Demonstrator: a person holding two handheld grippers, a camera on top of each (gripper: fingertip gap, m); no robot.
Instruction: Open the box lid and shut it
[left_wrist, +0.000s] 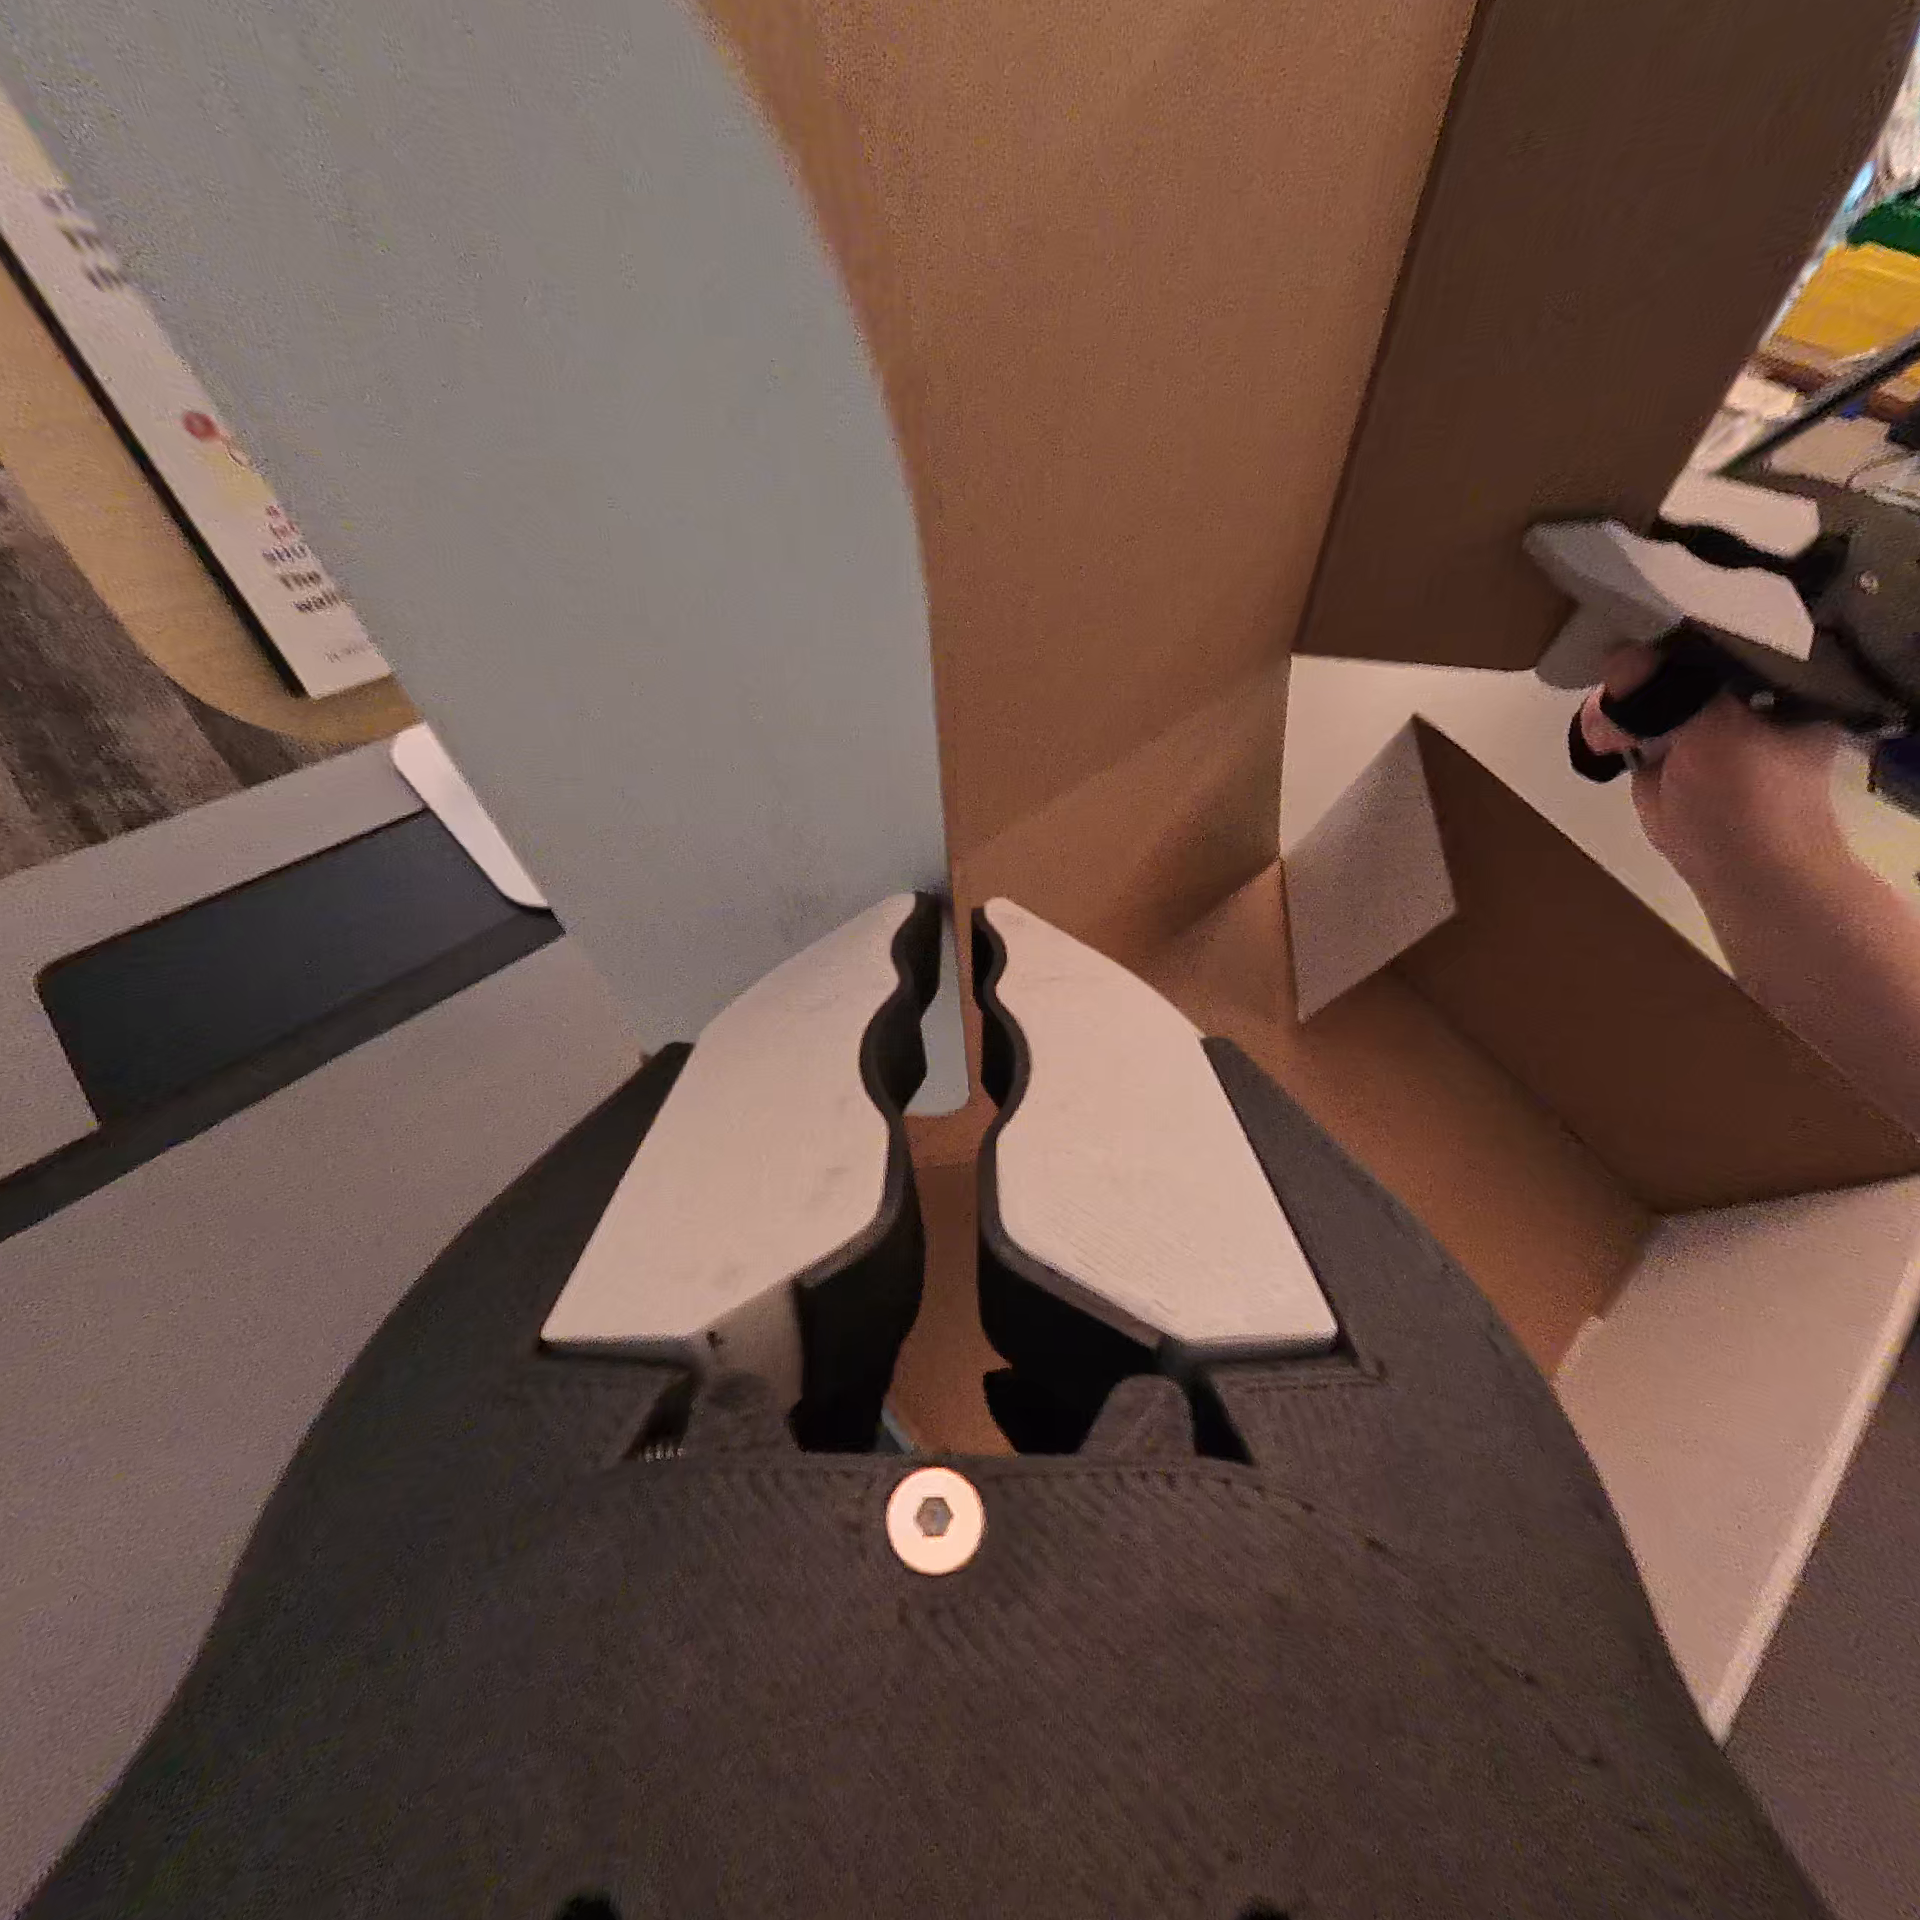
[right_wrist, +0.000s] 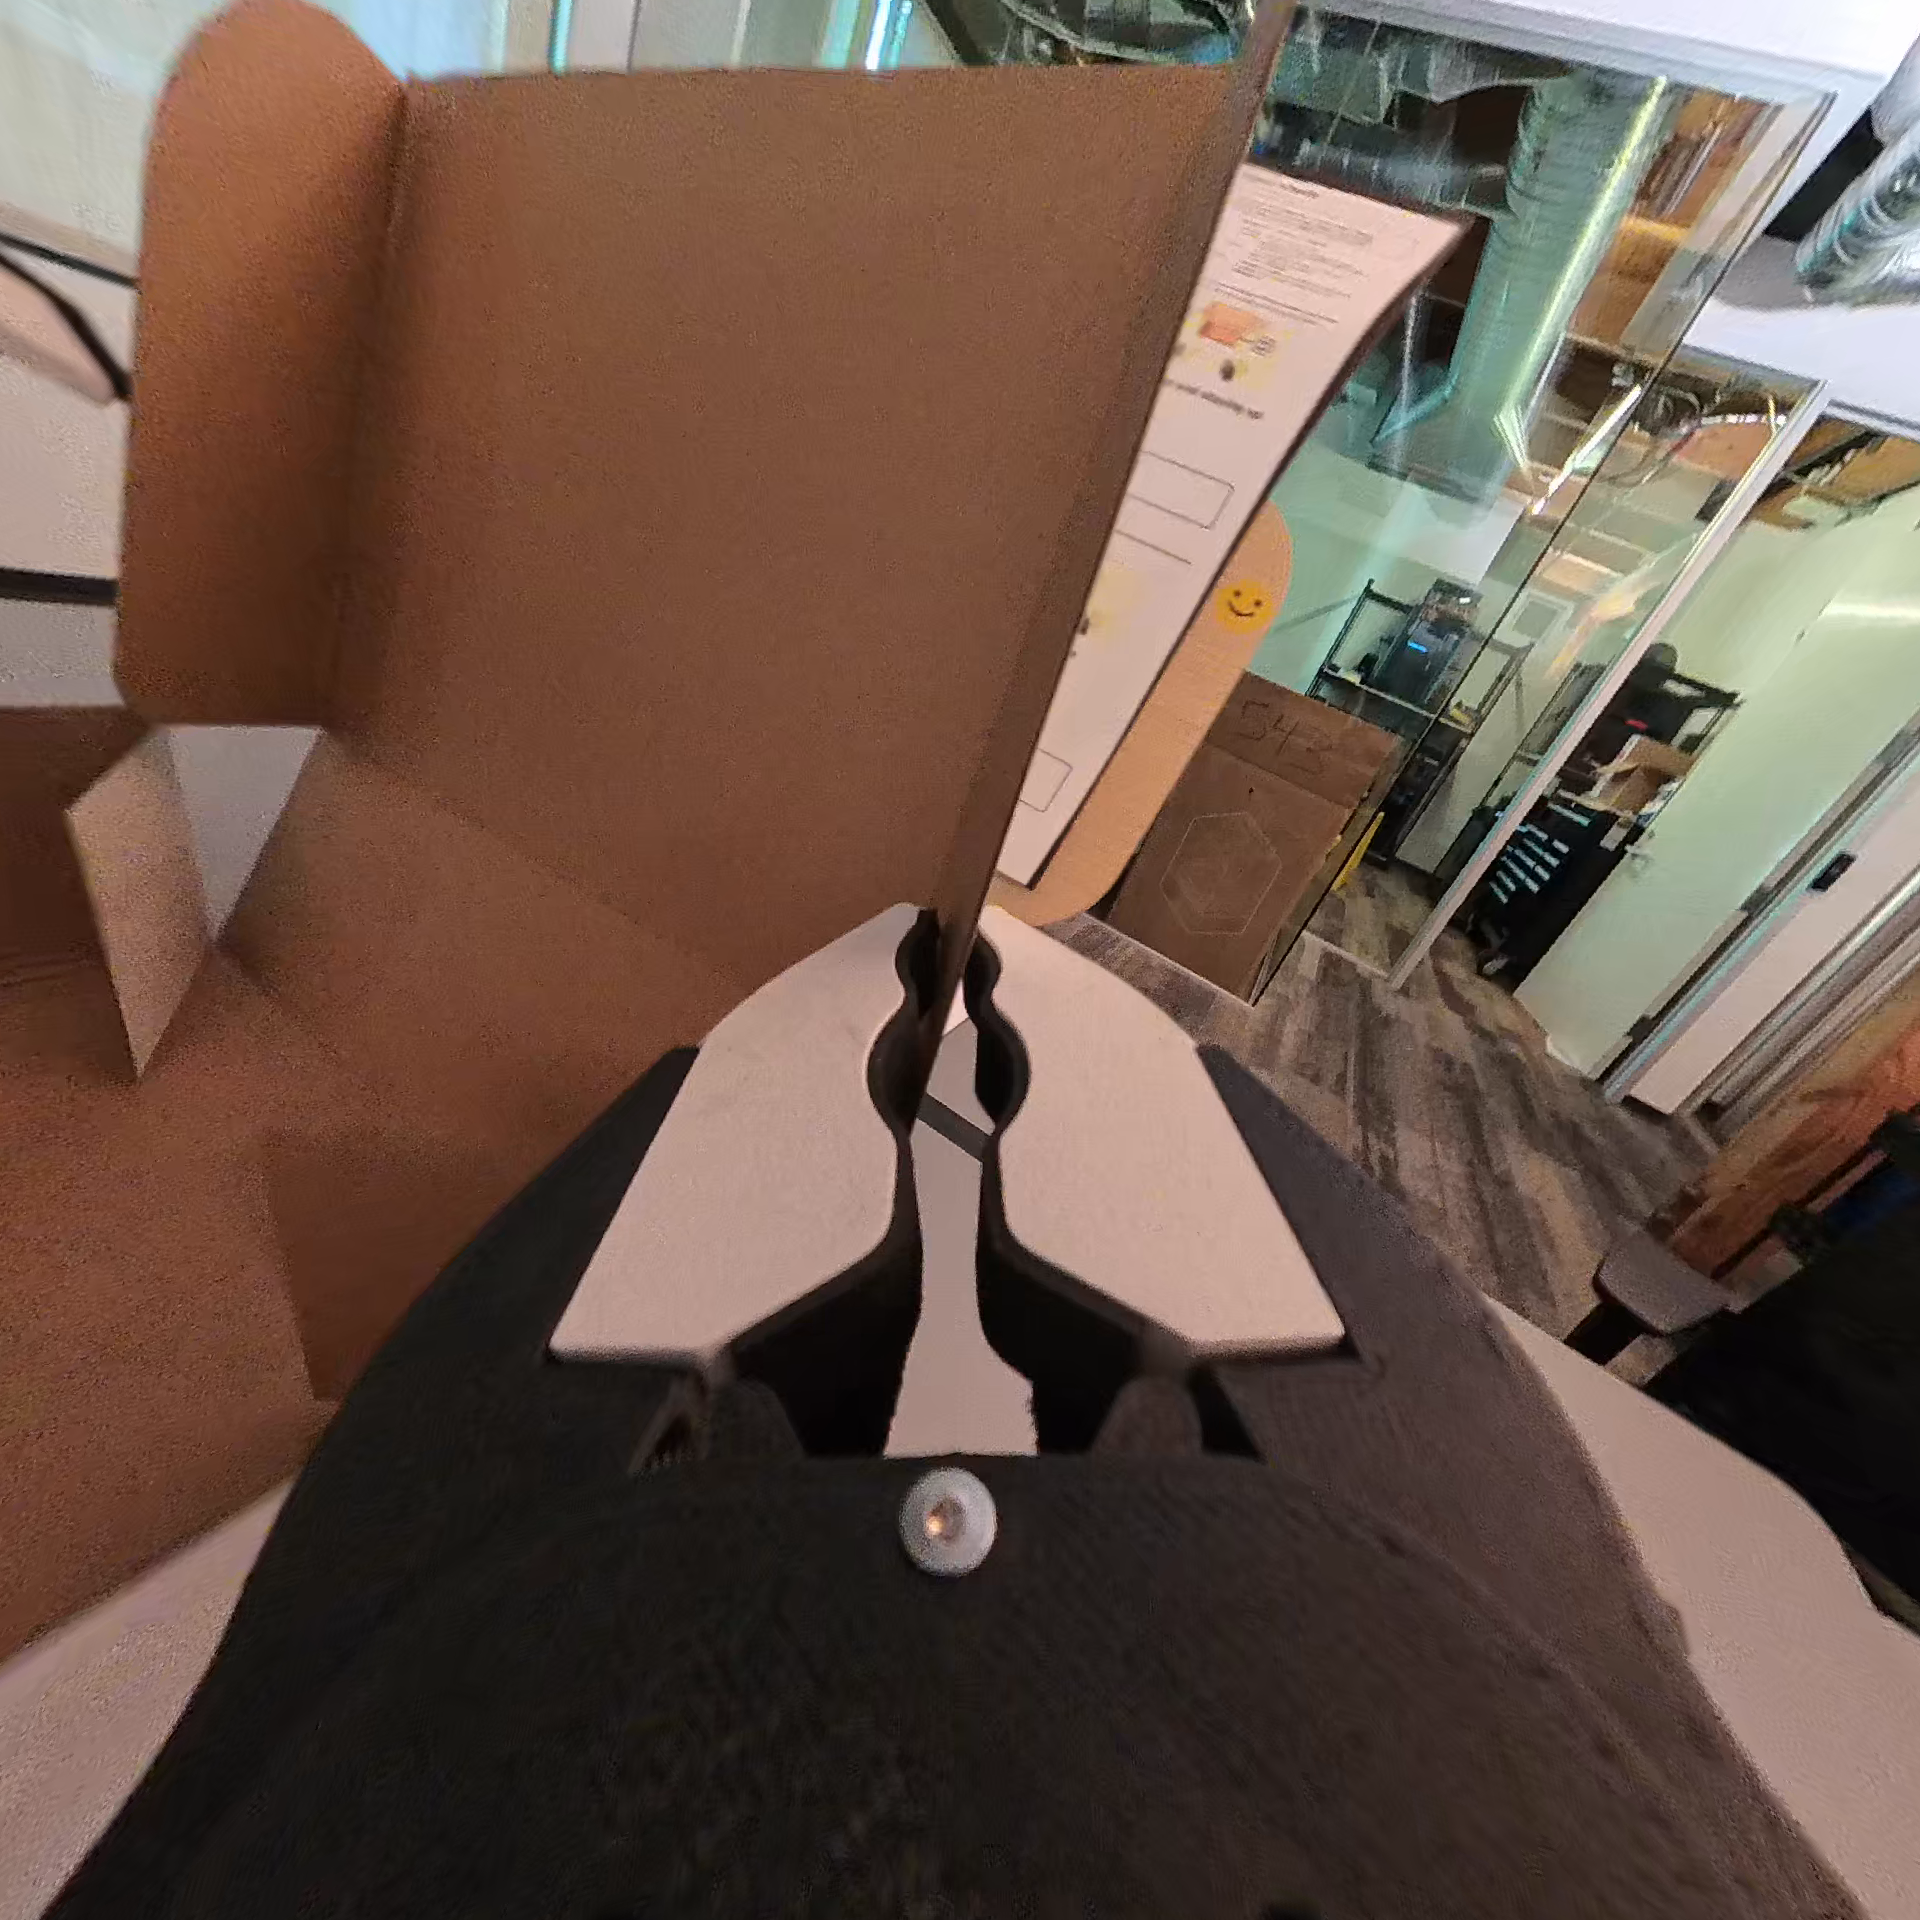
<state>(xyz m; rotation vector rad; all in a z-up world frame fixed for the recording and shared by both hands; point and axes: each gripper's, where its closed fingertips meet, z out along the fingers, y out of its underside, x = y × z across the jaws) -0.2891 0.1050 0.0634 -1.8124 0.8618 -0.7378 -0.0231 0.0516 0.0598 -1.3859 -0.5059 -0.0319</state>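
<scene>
Both pairs of jaws are pinching the raised box lid (right_wrist: 727, 447): your left gripper (left_wrist: 956, 914) and right gripper (right_wrist: 951, 925) are gripping opposite side flaps, the open box (left_wrist: 1455, 1091) lying between them, below the lid.

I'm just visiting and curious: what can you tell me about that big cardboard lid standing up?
The lid is a thin cardboard panel, brown inside and pale on its outer face, raised roughly upright above the open box. A rounded side flap folds forward from one edge. The left hand-held gripper pinches one side edge and the right hand-held gripper the opposite one. The views look blurred.
</scene>
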